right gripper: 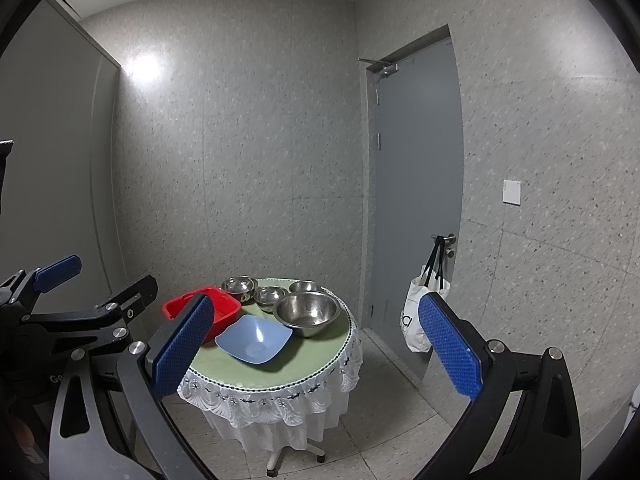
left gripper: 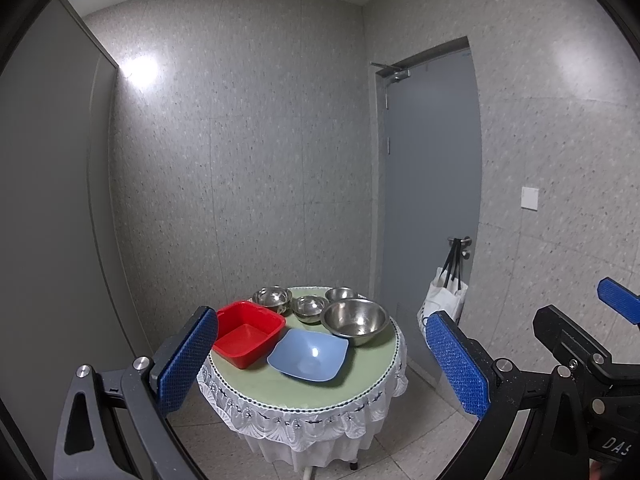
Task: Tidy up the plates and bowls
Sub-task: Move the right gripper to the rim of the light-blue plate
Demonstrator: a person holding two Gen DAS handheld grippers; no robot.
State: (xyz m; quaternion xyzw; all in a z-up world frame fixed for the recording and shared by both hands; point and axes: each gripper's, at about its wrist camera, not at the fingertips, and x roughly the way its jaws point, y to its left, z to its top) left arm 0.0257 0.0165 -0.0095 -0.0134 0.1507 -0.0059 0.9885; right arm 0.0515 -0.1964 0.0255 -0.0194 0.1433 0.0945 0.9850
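- My left gripper [left gripper: 322,364] is spread wide and holds nothing, hanging in the air well short of the table [left gripper: 360,384]
- My right gripper [right gripper: 316,350] is spread wide too, also bare; in the left view its blue pad [left gripper: 618,300] pokes in at the right edge
- The red tub [left gripper: 248,332] sits at the table's left, with the blue bowl [left gripper: 308,354] just beside it toward the front
- The big steel bowl [left gripper: 355,322] stands right of centre, behind the blue one
- Three small steel bowls line the back: left [left gripper: 272,298], middle [left gripper: 309,307], right [left gripper: 341,294] (whether they touch each other I cannot tell)
- The table wears a green top with a white lace skirt [left gripper: 304,420]
- A white bag [left gripper: 444,300] hangs from the grey door's handle [left gripper: 460,242], off to the right
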